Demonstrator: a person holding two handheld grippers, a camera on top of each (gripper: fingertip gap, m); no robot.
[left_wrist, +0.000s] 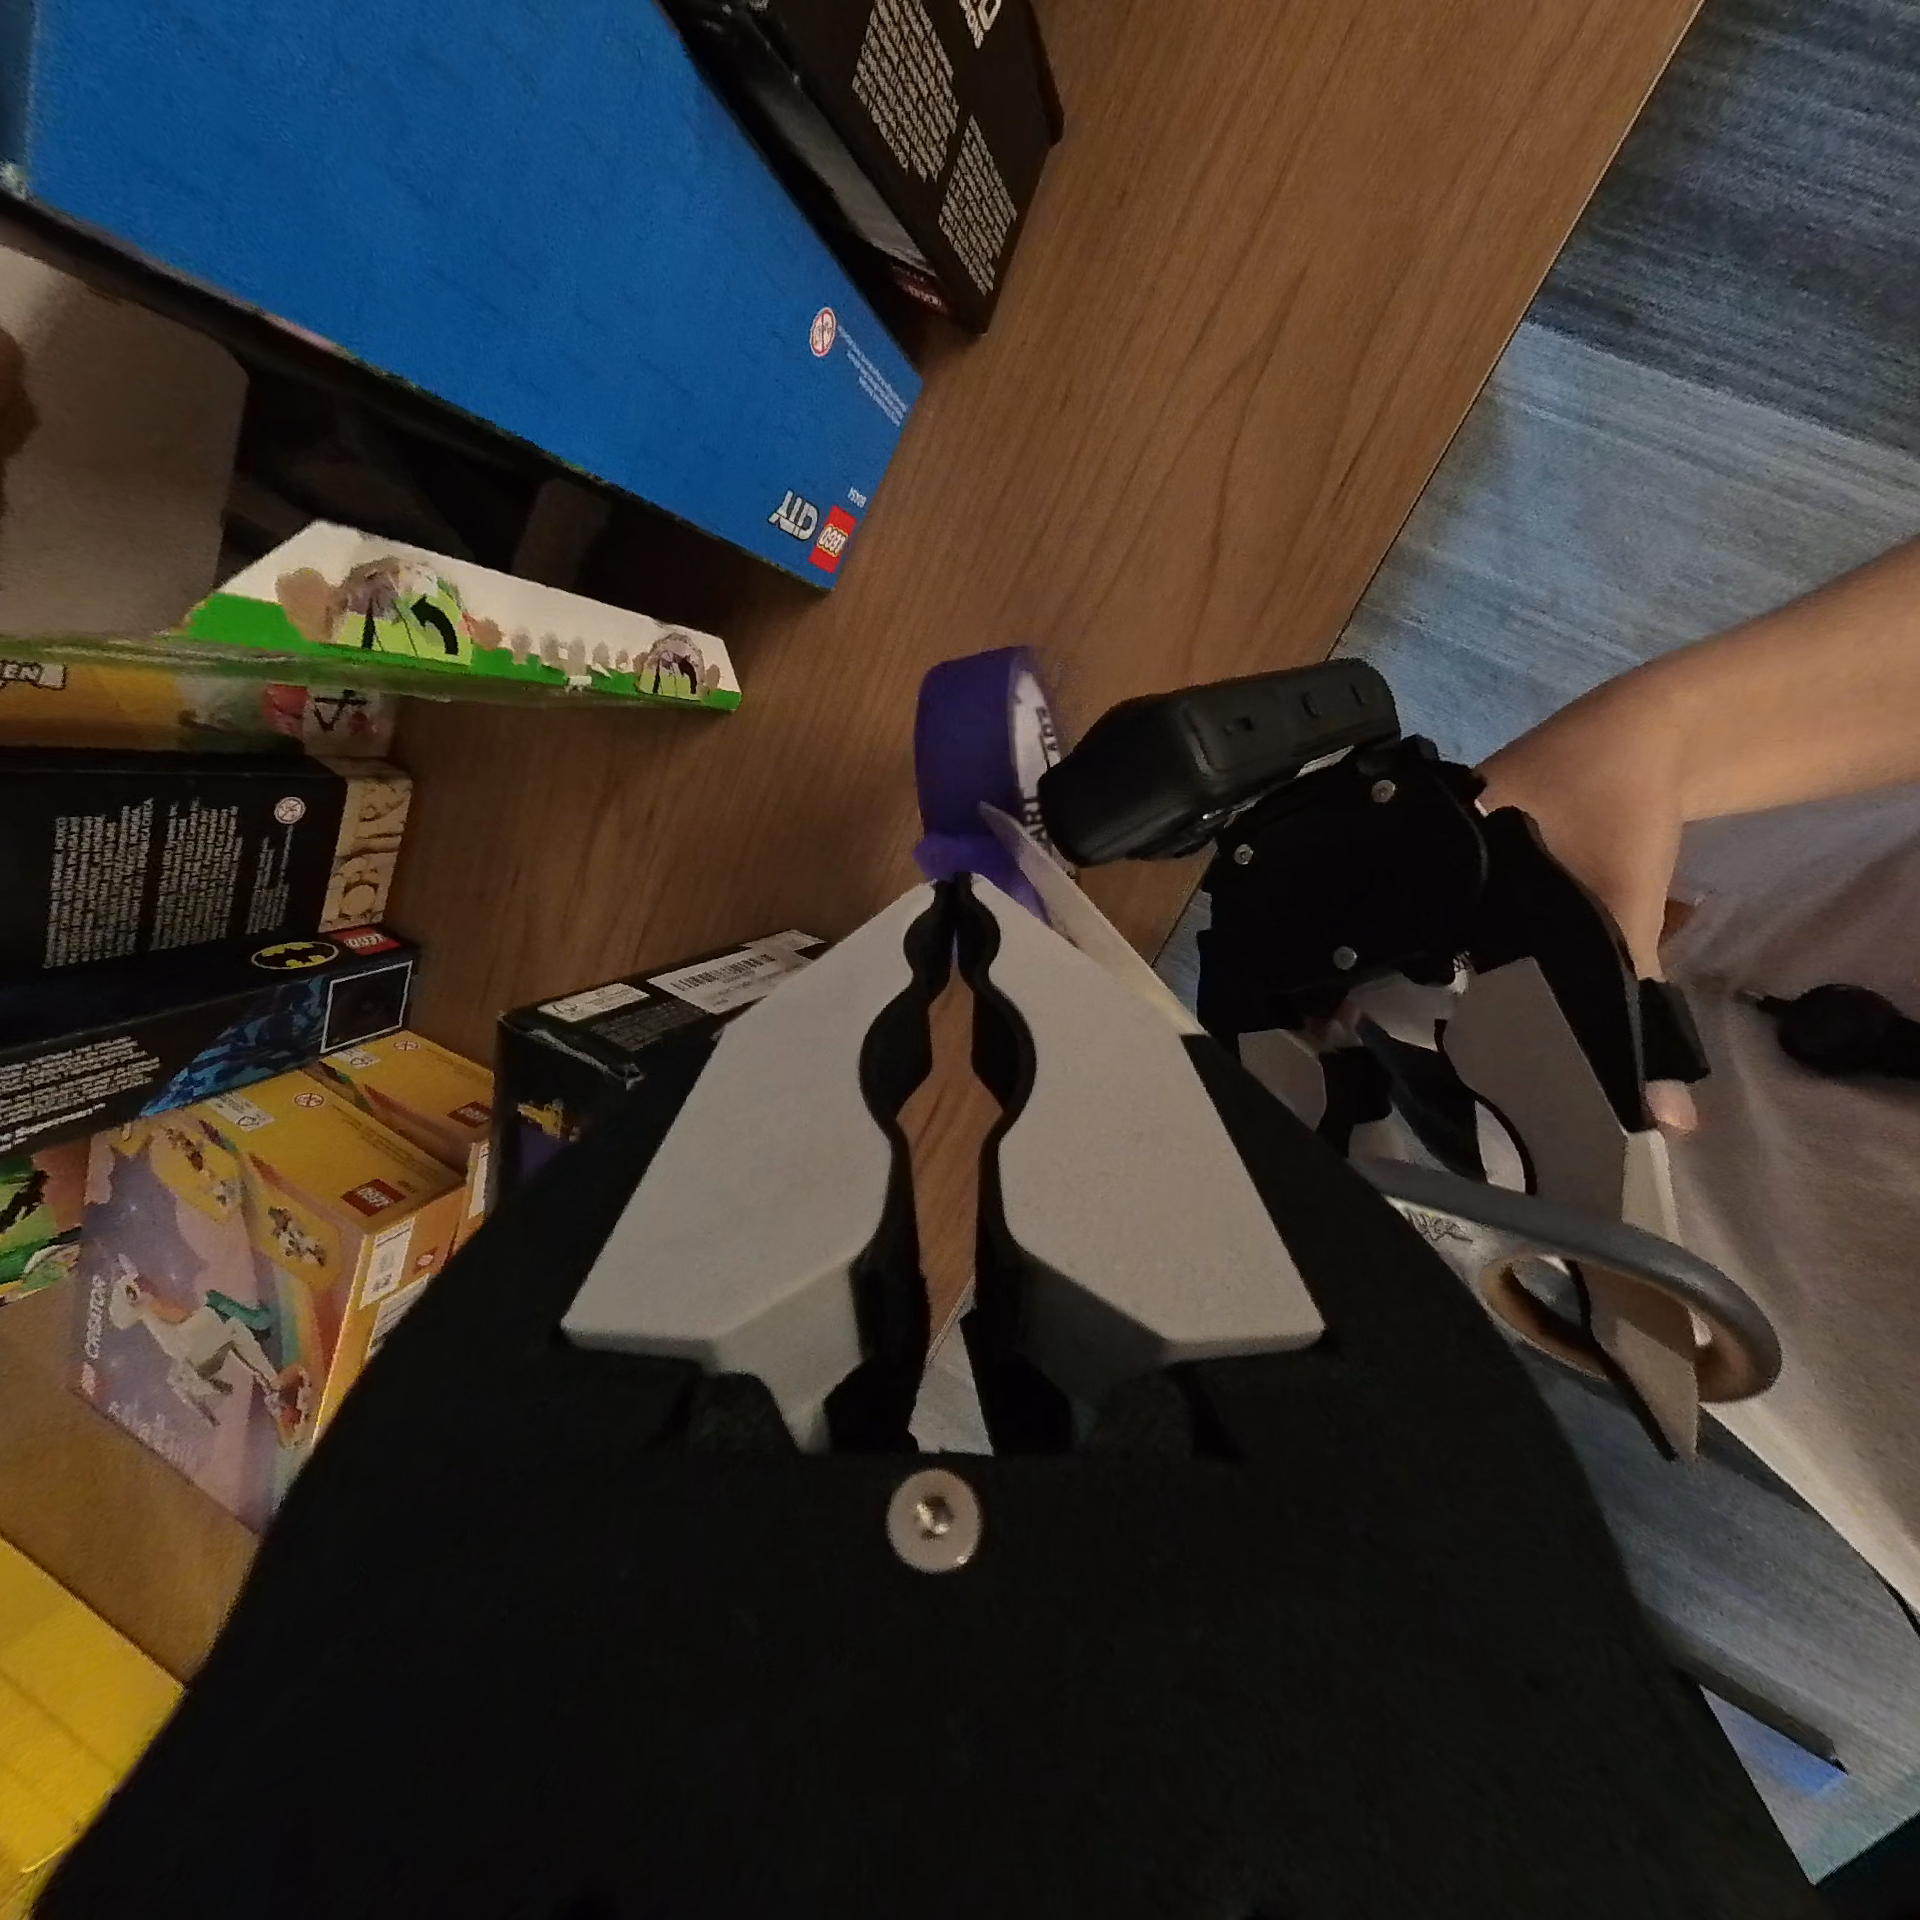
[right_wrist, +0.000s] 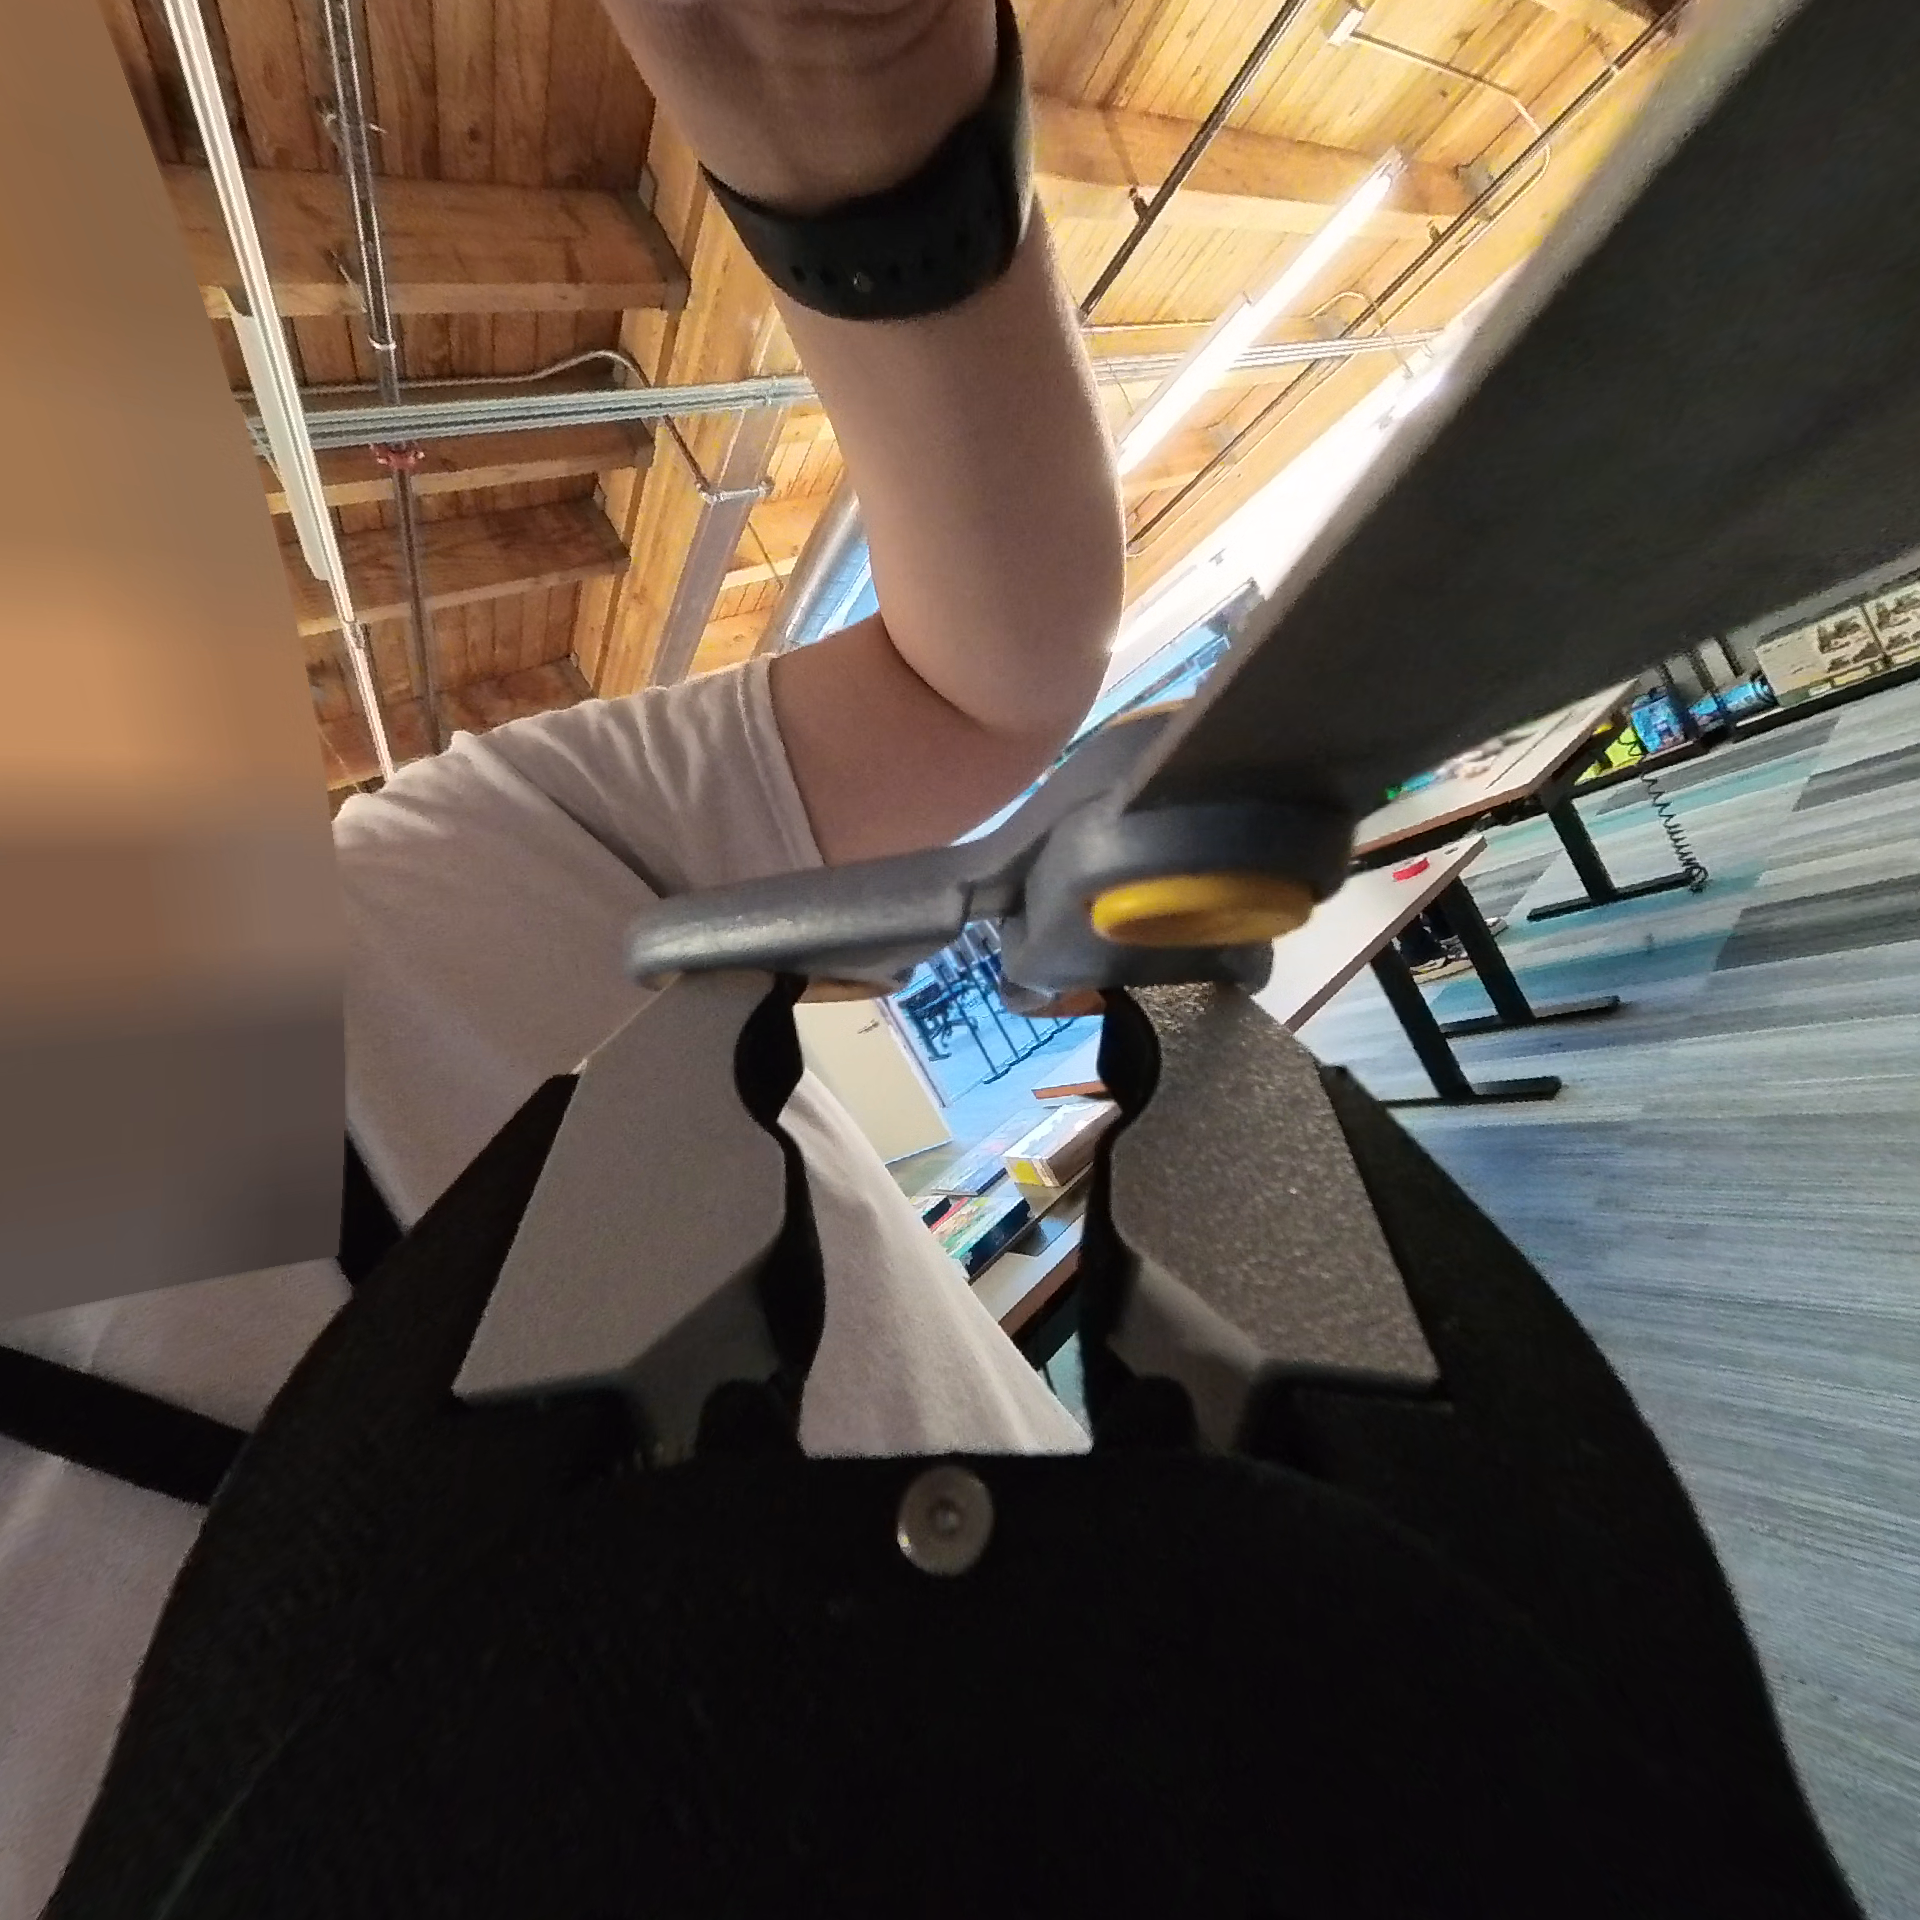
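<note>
My left gripper (left_wrist: 954, 896) is shut on the crumpled free end of a purple tape strip (left_wrist: 940, 857). The strip leads up to a purple tape roll (left_wrist: 961, 743) standing on edge on the wooden table (left_wrist: 1195, 416). A pair of scissors has its pale blades (left_wrist: 1081, 920) right beside the strip, just below the roll. Its grey handle loop (left_wrist: 1662, 1283) sits off the table edge. In the right wrist view my right gripper (right_wrist: 951, 997) grips the scissors' grey handle (right_wrist: 810, 914) next to the yellow pivot (right_wrist: 1195, 904), with the jaws set wide around it.
Toy-set boxes crowd the table's left: a large blue one (left_wrist: 468, 260), black ones (left_wrist: 914, 135) (left_wrist: 623, 1029), yellow ones (left_wrist: 343, 1195). Grey-blue carpet (left_wrist: 1714, 312) lies past the table edge. A forearm with a black wristband (right_wrist: 894, 229) and the table's dark underside (right_wrist: 1558, 520) fill the right wrist view.
</note>
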